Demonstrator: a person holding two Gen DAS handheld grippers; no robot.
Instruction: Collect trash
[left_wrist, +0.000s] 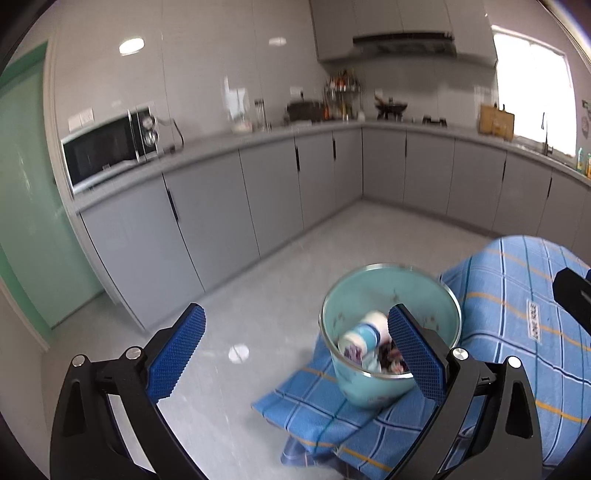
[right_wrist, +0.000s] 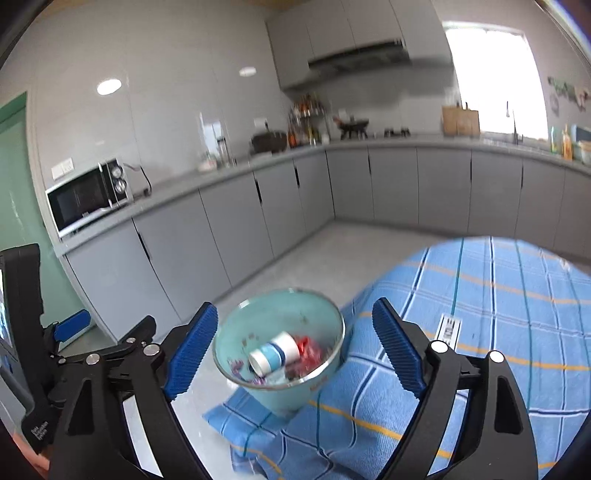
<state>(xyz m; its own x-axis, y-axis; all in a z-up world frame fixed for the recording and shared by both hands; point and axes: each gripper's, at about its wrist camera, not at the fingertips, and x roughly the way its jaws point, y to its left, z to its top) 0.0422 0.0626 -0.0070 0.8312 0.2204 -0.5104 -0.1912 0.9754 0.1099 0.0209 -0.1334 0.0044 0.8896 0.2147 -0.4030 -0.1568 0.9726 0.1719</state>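
A small light-teal trash bin (left_wrist: 364, 387) (right_wrist: 317, 384) stands near the corner of a table covered with a blue plaid cloth (left_wrist: 517, 332) (right_wrist: 498, 314). Inside lie a white-and-blue small bottle (left_wrist: 364, 334) (right_wrist: 273, 354), a red wrapper (right_wrist: 308, 349) and other crumpled scraps. My left gripper (left_wrist: 295, 339) is open and empty, held above and in front of the bin. My right gripper (right_wrist: 293, 336) is open and empty, its fingers on either side of the bin from above. The left gripper also shows at the left edge of the right wrist view (right_wrist: 66, 328).
Grey kitchen cabinets and a counter (left_wrist: 258, 136) run along the walls, with a microwave (left_wrist: 110, 147), a spice rack, a wok and a sink. A green door (left_wrist: 26, 206) is at the left. The light tile floor (left_wrist: 258, 314) lies below the table's corner.
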